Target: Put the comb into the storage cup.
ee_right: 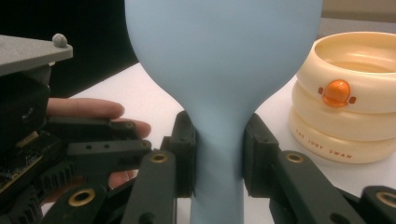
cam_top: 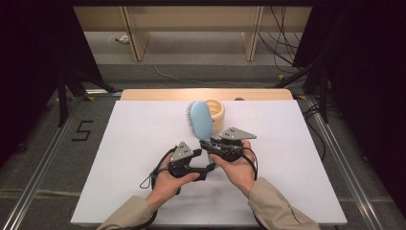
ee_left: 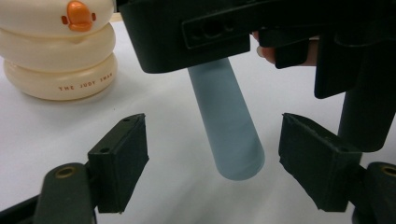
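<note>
The right hand-held gripper point(ee_right: 218, 161) clamped the blue hairbrush point(cam_top: 201, 120) at its neck, raised over the desk point(cam_top: 134, 143) beside the cream cup point(cam_top: 218, 114). The left hand-held gripper point(ee_left: 212, 158) stood wide around the handle end, not yet touching, so a handover looked half done. The bristles were barely visible.

white tabletop point(cam_top: 143, 143), grey floor point(cam_top: 43, 143), wooden shelving point(cam_top: 191, 24) behind
</note>
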{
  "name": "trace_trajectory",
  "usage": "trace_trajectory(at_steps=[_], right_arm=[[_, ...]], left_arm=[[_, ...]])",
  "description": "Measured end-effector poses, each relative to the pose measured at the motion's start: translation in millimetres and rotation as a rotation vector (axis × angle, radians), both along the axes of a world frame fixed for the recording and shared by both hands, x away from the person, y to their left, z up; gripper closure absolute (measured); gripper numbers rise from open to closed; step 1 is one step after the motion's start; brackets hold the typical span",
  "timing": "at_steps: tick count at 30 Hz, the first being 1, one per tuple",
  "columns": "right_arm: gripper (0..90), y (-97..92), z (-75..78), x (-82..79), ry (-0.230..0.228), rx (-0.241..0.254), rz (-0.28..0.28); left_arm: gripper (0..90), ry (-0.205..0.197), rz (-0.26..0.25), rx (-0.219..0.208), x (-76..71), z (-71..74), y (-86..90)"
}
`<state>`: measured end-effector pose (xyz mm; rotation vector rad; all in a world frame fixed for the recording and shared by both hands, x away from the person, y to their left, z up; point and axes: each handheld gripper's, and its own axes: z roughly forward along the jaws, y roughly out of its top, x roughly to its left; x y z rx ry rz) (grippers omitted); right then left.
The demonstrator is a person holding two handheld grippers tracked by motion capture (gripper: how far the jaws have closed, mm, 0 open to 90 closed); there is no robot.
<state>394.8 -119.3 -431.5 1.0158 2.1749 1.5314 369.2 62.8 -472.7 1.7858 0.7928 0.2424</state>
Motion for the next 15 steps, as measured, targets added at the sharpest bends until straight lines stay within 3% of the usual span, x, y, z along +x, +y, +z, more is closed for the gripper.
trace_trajectory(at_steps=[15], right_arm=[[70.3, 1.6, -0.9, -0.7, 0.003, 0.002, 0.002]], left_arm=[[36.9, 0.012, -0.005, -0.001, 2.4, -6.0, -8.0]])
